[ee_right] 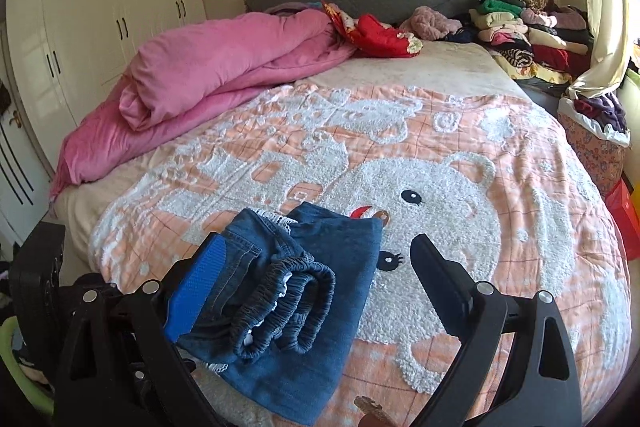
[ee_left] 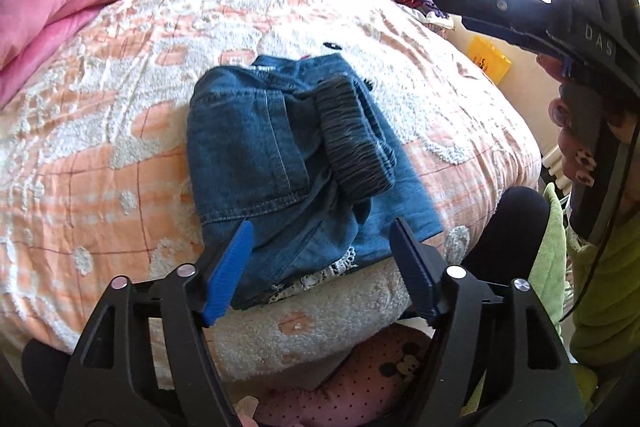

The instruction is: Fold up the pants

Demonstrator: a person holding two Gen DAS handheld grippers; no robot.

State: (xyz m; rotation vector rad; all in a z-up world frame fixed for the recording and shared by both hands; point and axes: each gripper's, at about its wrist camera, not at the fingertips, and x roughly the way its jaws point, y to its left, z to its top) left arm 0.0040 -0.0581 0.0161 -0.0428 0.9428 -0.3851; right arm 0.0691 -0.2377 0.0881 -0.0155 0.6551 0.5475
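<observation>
Both wrist views close above bed (ee_left: 120, 75), sharing folded jeans (ee_right: 320, 287)

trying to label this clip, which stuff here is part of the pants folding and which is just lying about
Part of the job:
- folded blue denim pants with elastic waistband
- left gripper, open
- right gripper, open

Just lying about:
- rumpled pink duvet
- stack of folded clothes
- red patterned garment

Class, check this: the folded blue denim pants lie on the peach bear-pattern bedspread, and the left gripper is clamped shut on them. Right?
Not quite. The folded blue denim pants do lie on the peach bear-pattern bedspread, but the left gripper is open, holding nothing, as the left wrist view shows.
</observation>
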